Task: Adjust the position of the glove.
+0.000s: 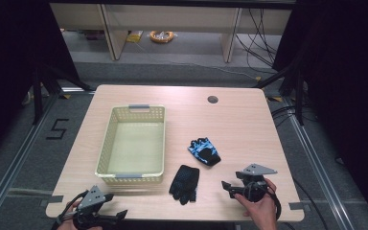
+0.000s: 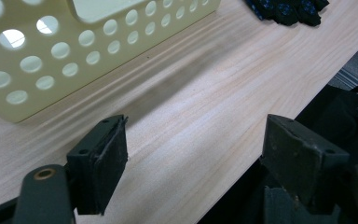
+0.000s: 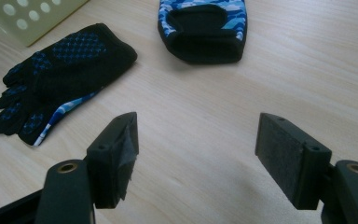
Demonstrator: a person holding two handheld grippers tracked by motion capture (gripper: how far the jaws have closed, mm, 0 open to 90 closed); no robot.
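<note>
High view has you parked at the near edge of the table [image 1: 249, 110], right gripper [image 1: 226, 186] pointed at the black glove [image 1: 185, 183] lying palm-up just off the near right corner of the basket [image 1: 106, 143], and the blue camo glove [image 1: 204, 151] sits a bit further back, apart from the first. Your right jaws are spread wide with nothing between them, and the left gripper [image 1: 121, 215] is the same, released and hovering over bare wood by the basket's near wall. If you're going for the black glove first, I'd come in low and pinch at the cuff, where the fabric bunches thick, not the thin floppy finger ends; soft knit like that will drape and drag, so lift straight up before you swing toward the basket. Right gripper view shows the grippy dotted palm texture and a strip of blue camo along its edge. The camo glove [image 3: 202, 25] looks folded, its black opening facing you. The basket is pale yellow plastic with round perforations and grey handle clips, so watch for fingers snagging holes.
</note>
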